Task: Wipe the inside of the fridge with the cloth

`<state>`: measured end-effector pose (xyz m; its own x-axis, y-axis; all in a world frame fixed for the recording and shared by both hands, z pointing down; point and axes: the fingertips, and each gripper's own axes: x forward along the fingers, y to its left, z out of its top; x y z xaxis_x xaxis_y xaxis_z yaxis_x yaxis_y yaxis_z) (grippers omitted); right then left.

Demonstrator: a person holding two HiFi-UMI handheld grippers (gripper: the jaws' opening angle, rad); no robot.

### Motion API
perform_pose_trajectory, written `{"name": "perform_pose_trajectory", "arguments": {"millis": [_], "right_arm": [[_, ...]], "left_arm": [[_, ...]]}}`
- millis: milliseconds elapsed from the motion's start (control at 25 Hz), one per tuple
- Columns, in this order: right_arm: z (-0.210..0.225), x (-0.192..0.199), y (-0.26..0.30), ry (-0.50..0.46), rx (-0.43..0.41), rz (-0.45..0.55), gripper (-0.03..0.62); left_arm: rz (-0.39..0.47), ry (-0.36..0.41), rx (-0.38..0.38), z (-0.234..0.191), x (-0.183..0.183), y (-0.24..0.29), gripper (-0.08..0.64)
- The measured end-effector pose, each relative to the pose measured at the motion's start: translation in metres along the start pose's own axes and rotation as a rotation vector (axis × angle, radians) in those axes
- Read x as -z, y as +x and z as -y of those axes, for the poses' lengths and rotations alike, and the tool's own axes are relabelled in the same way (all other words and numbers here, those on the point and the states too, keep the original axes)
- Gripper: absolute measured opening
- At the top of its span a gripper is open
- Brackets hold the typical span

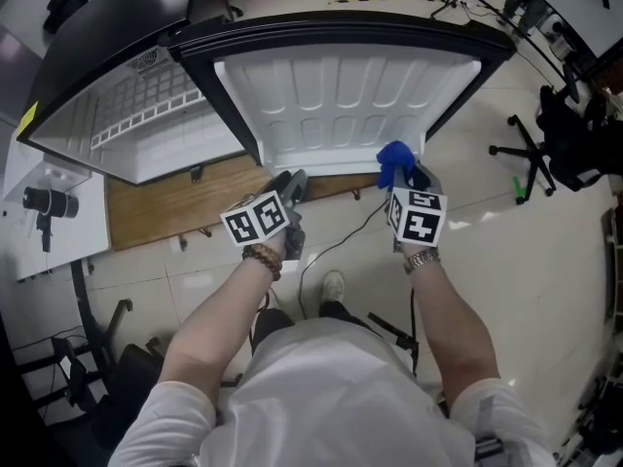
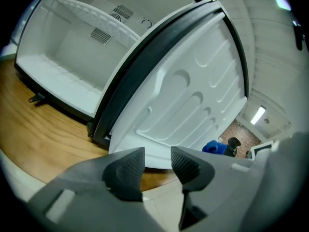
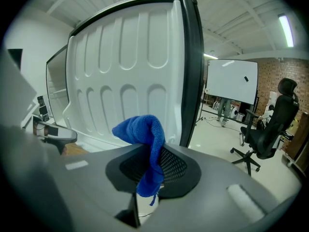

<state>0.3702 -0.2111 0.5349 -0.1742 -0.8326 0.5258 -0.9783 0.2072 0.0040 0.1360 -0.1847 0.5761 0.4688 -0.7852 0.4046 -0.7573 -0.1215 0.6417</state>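
Jaws apart and empty on left gripper (image 2: 158, 161), low centre-left of head view, just short of open door (image 1: 341, 105). At upper left, fridge cavity (image 1: 136, 125), white and bare, resting on wooden surface (image 1: 175, 202); not yet reached by either tool. Further right, jaws of right gripper (image 3: 152, 166) clamped on blue cloth (image 3: 142, 134), bunched above the pads, close to the door's lower right corner. Step in hand, by judgement: approach, wiping not begun. Next: carry cloth leftward past door into cavity, press flat against liner, keep left gripper clear.
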Motion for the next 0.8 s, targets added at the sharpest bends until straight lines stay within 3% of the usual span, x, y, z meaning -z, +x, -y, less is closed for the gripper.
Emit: {"name": "perform_pose_trajectory", "arguments": {"millis": [480,800], "right_arm": [[0.008,-0.002,-0.009,-0.012,-0.005,0.014,0.052],[-0.007,-0.014,-0.032,-0.015,-0.048,0.069,0.052]], "left_arm": [[0.139,-0.237,0.064,-0.008,-0.019,0.007,0.167],[0.207,-0.321,0.116,-0.009,-0.023,0.008,0.145]]}}
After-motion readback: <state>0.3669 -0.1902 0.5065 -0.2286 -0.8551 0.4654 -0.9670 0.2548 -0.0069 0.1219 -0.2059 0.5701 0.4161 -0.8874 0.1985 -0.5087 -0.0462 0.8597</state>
